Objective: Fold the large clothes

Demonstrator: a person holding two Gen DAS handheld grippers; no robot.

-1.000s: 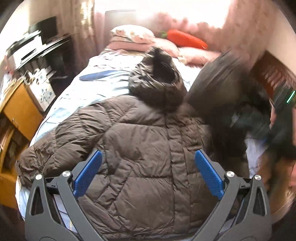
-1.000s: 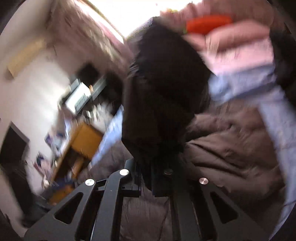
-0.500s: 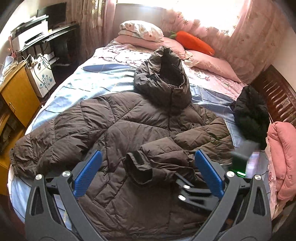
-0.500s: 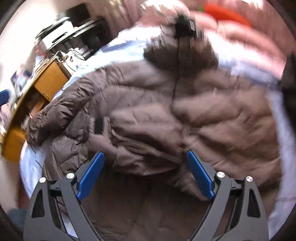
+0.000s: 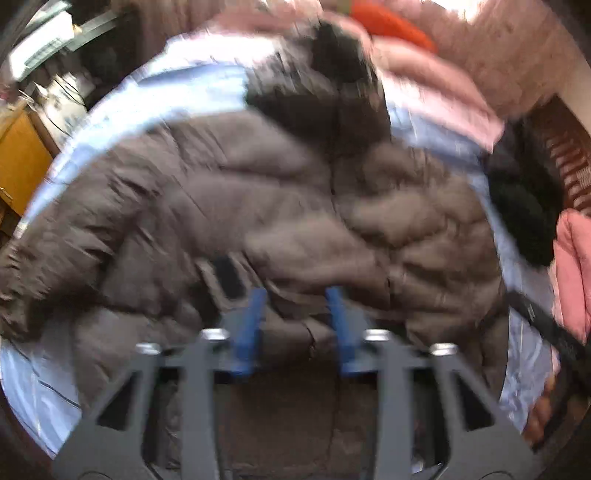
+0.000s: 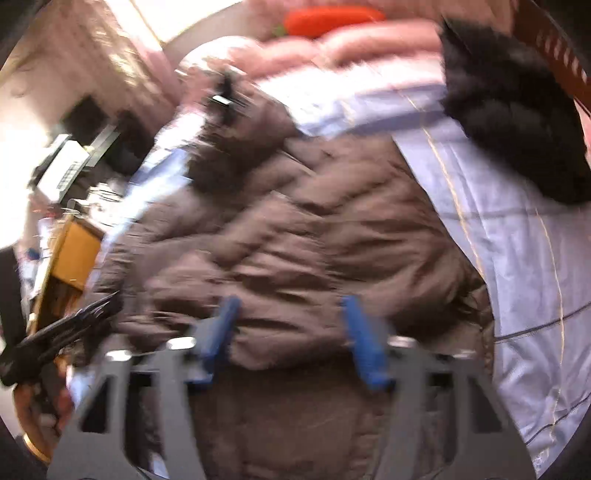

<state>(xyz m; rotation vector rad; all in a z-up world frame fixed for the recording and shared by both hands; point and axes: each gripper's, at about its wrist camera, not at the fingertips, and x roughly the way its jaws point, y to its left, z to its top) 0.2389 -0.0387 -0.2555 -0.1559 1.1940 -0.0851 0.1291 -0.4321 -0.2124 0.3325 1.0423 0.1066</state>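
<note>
A large brown puffer jacket (image 5: pixel 280 206) lies spread on the bed, hood (image 5: pixel 332 85) toward the pillows. Its right sleeve (image 5: pixel 314 254) is folded across the front. My left gripper (image 5: pixel 295 325) hovers over the lower front, its blue pads partly closed with a gap, nothing gripped. In the right wrist view the jacket (image 6: pixel 295 240) fills the middle; my right gripper (image 6: pixel 291 332) is open over its lower right side, fabric between the pads but not pinched. Both views are motion-blurred.
The light blue bedsheet (image 6: pixel 517 277) shows to the right. A black garment (image 6: pixel 517 118) and a pink one (image 5: pixel 572 266) lie at the bed's right edge. Pink pillows and an orange carrot plush (image 5: pixel 391 22) are at the head. A wooden cabinet (image 5: pixel 18 162) stands left.
The right gripper swung the sleeve over the jacket front, let it go and opened. Both grippers have since moved down close to the jacket; the left pads have narrowed.
</note>
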